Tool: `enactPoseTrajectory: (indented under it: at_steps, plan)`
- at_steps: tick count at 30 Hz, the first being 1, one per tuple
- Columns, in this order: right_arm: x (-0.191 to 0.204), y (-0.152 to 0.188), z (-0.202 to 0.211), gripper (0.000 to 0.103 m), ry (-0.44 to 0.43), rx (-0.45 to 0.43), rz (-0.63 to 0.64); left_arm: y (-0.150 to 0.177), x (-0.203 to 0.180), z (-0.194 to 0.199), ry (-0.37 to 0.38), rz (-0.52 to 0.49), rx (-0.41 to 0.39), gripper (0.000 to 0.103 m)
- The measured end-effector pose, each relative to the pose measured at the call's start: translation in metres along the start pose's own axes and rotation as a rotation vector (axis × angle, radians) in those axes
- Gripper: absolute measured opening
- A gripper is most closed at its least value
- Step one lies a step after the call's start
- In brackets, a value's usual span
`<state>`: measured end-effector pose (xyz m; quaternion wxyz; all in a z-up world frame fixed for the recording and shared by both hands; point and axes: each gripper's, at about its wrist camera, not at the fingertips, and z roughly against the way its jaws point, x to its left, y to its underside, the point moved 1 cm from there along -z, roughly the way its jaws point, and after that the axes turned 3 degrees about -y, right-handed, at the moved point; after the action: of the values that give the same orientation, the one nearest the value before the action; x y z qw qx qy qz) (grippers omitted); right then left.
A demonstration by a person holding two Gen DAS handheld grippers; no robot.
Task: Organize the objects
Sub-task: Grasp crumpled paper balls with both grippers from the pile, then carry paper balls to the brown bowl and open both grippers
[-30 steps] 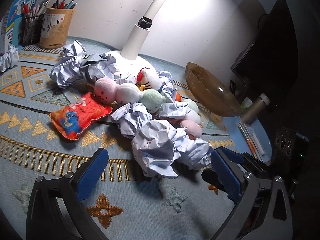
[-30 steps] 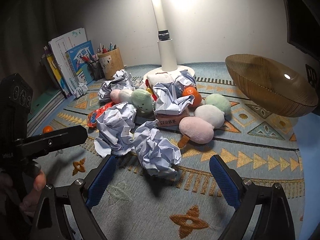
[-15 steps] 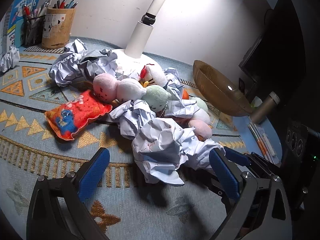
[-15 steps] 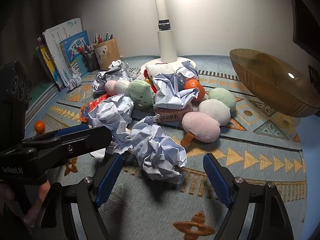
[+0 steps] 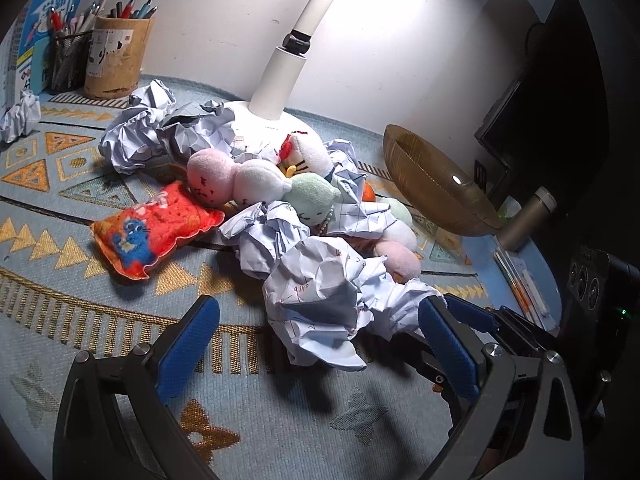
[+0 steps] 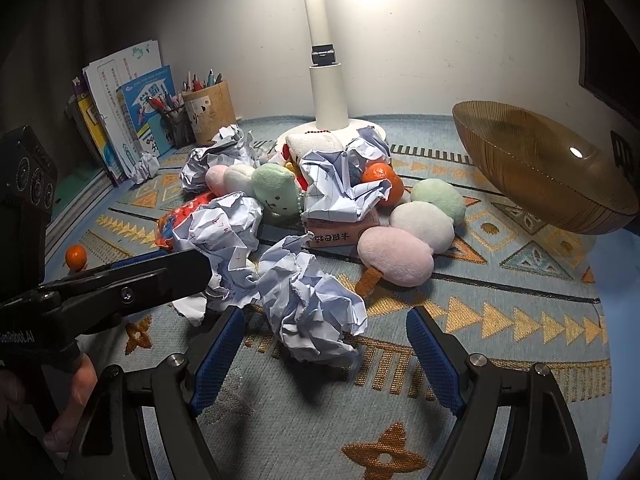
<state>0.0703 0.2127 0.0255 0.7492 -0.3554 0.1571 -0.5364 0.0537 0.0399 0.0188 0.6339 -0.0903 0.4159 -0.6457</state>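
Observation:
A heap of crumpled paper balls, plush toys and snack packs lies around the lamp base on the patterned mat. My left gripper (image 5: 318,342) is open, its blue pads either side of a big crumpled paper ball (image 5: 320,294). My right gripper (image 6: 324,350) is open around another crumpled paper ball (image 6: 314,306). The left gripper's finger (image 6: 120,288) shows in the right wrist view beside a second paper ball (image 6: 224,236). Pink, white and green plush dumplings (image 6: 408,232) and an orange (image 6: 378,182) lie behind.
A wooden bowl (image 6: 536,164) stands tilted at the right. A red snack bag (image 5: 150,232) lies left of the heap. A pen cup (image 5: 116,54) and books (image 6: 128,108) stand at the back left. A small orange (image 6: 76,257) sits at the mat's left edge. The lamp post (image 6: 324,60) rises behind.
Both grippers have moved forward toward the heap; each now has a crumpled paper ball between its open pads. Nothing has been grasped.

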Motion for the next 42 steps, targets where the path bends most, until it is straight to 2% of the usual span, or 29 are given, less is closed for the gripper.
enactPoseTrajectory:
  at_steps: [10,11,12,14,16,18,20,21,24,26,29,30,34,37,38,39,40,42]
  plan:
    - [0.000,-0.001,0.001,0.082,0.008,-0.009,-0.005,0.002,-0.003,-0.001,-0.007,-0.009,0.004,0.098]
    - [0.000,-0.001,-0.001,0.079,0.009,-0.004,-0.004,0.002,-0.002,-0.003,-0.008,-0.005,0.017,0.093]
    - [0.001,-0.002,-0.002,0.073,0.011,0.002,-0.002,0.002,-0.001,-0.007,-0.005,0.003,0.036,0.083]
    - [0.002,-0.002,-0.006,0.063,0.012,0.017,0.006,0.003,0.002,-0.015,0.003,0.026,0.080,0.070]
    - [0.005,-0.002,-0.008,0.057,0.008,0.021,0.021,0.003,0.005,-0.019,0.015,0.045,0.104,0.063]
    - [0.009,-0.001,-0.007,0.049,0.012,0.015,0.041,0.003,0.006,-0.021,0.030,0.054,0.115,0.046]
    - [0.013,0.000,-0.006,0.044,0.020,0.007,0.062,0.004,0.006,-0.022,0.036,0.057,0.122,0.042]
    - [0.014,0.001,-0.005,0.038,0.019,-0.001,0.068,0.003,0.005,-0.019,0.040,0.053,0.110,0.041]
    - [0.011,0.000,0.002,0.034,0.007,-0.018,0.052,0.004,-0.001,-0.005,0.002,0.024,0.059,0.040]
    - [0.001,0.000,0.014,0.034,-0.021,-0.033,-0.006,0.004,-0.006,0.010,-0.030,0.001,0.035,0.040]
    - [-0.012,0.000,0.040,0.034,-0.004,-0.083,-0.049,0.008,-0.018,0.027,-0.147,-0.092,-0.015,0.040]
    - [-0.016,0.002,0.044,0.034,0.011,-0.082,-0.054,0.010,-0.020,0.026,-0.167,-0.109,-0.015,0.040]
    - [-0.029,0.013,0.033,0.034,-0.004,-0.020,-0.108,0.018,-0.017,0.012,-0.161,-0.093,0.006,0.040]
    - [-0.041,0.021,0.034,0.042,-0.074,0.007,-0.176,0.018,-0.011,0.015,-0.132,-0.076,-0.011,0.040]
    - [-0.044,0.024,0.037,0.060,-0.087,0.007,-0.182,0.018,-0.009,0.017,-0.114,-0.072,-0.024,0.041]
    - [-0.045,0.026,0.039,0.084,-0.088,0.008,-0.184,0.018,-0.007,0.017,-0.100,-0.059,-0.019,0.041]
    - [-0.046,0.028,0.041,0.093,-0.089,0.007,-0.185,0.018,-0.005,0.014,-0.096,-0.042,-0.005,0.041]
    - [-0.046,0.029,0.044,0.096,-0.115,-0.003,-0.192,0.018,-0.001,0.013,-0.084,-0.023,0.006,0.041]
